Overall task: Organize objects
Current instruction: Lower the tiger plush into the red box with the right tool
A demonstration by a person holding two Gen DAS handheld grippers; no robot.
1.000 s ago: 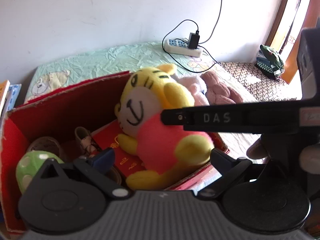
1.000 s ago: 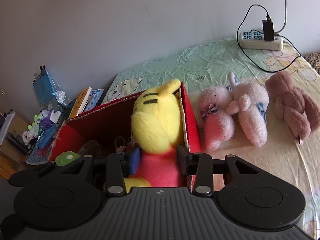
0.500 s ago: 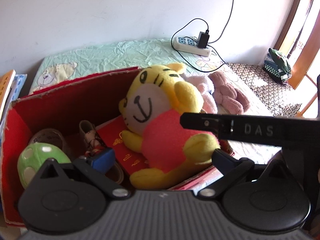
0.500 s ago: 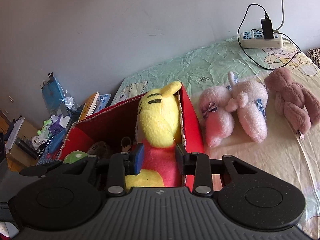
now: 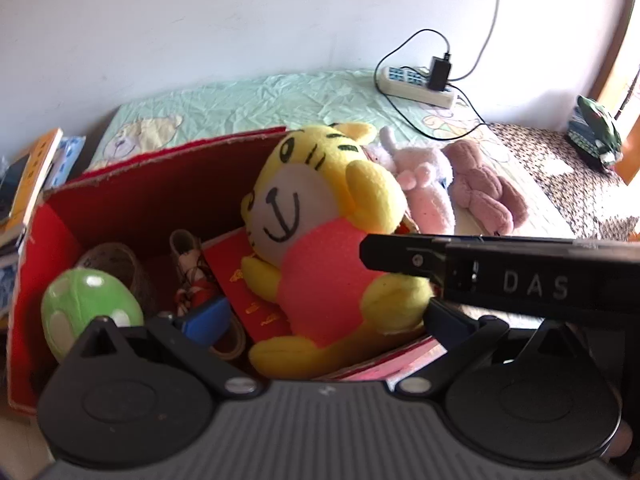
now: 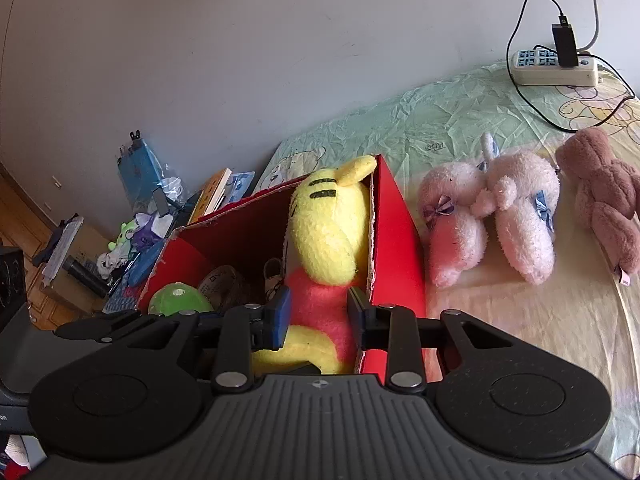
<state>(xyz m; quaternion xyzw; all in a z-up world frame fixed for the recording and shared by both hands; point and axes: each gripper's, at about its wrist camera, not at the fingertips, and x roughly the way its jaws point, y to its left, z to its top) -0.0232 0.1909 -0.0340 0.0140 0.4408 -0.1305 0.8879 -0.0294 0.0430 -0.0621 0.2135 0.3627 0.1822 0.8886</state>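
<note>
Yellow tiger plush (image 5: 320,248) in a pink shirt, sitting at the right end of the red cardboard box (image 5: 132,196), centre of the left wrist frame, head leaning against the box's right wall. Right gripper (image 6: 318,316) at lower centre of its own frame, jaws narrowed on the plush's pink body, just closing further, blue pad against its left flank, dark pad on the right. Left gripper (image 5: 320,316) at the bottom of its frame, jaws spread as wide as they go, holding nothing, the plush's lower body between them without contact. Also in the box, left part: green spotted ball (image 5: 90,312), small shoe (image 5: 186,256), red booklet (image 5: 240,276) under the plush. On the bed (image 6: 520,320), right of the box: pink plush (image 6: 492,216), then brown teddy (image 6: 608,196). Power strip (image 6: 554,66) with plugged charger, upper right, against the wall.
</note>
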